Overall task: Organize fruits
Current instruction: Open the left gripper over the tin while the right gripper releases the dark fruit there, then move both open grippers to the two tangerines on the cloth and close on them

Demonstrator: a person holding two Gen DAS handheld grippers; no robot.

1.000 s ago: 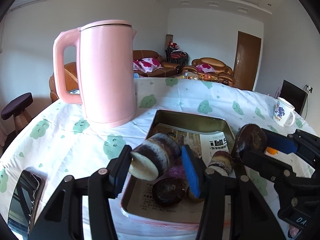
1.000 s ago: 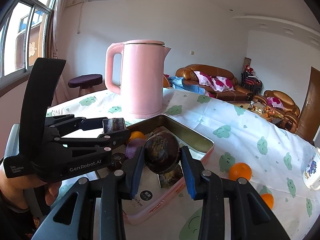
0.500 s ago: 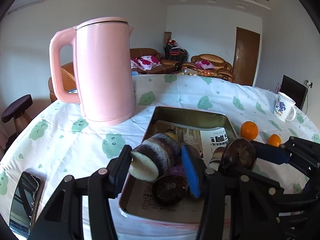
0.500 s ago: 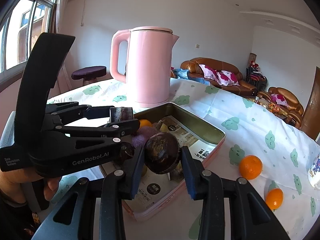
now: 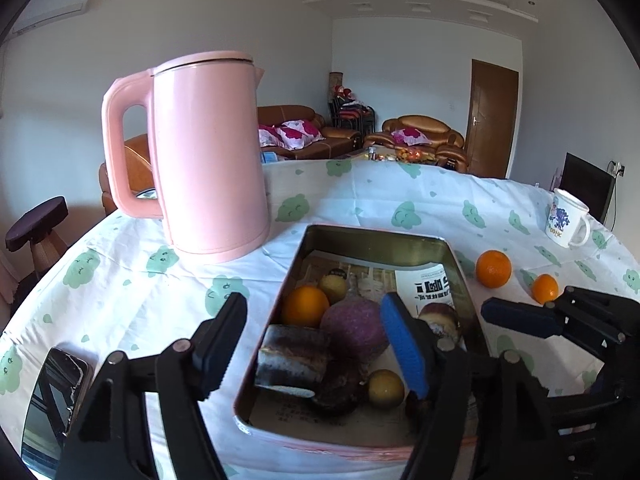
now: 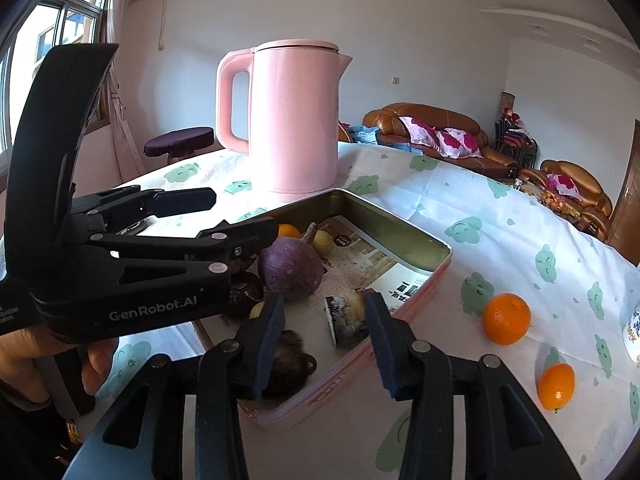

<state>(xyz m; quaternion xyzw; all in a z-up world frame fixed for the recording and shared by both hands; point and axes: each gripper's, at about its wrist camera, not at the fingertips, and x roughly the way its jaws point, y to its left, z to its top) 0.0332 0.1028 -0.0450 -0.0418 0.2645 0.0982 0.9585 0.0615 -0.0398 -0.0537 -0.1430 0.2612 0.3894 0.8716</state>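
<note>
A metal tray [image 5: 372, 236] [image 6: 404, 232] lined with newspaper holds several fruits: an orange [image 5: 305, 306], a purple round fruit [image 5: 354, 328] [image 6: 290, 268], a dark cut cylinder [image 5: 294, 356], small yellow fruits [image 5: 386, 388] and dark ones [image 6: 286, 364]. My left gripper [image 5: 312, 344] is open and empty above the tray's near left part. My right gripper [image 6: 326, 340] is open and empty over the tray's near corner, with a cut dark piece [image 6: 346, 318] lying below it. Two oranges [image 6: 506, 319] [image 6: 557, 386] lie on the cloth right of the tray.
A tall pink kettle [image 5: 204, 152] [image 6: 296, 120] stands behind the tray. A phone [image 5: 52, 400] lies at the table's near left. A white mug [image 5: 566, 220] stands at the far right. The tablecloth has green prints. Sofas and a door are behind.
Both grippers have opened. The left one let go of the dark cut cylinder and the right one let go of the dark round fruit; both now lie in the tray.
</note>
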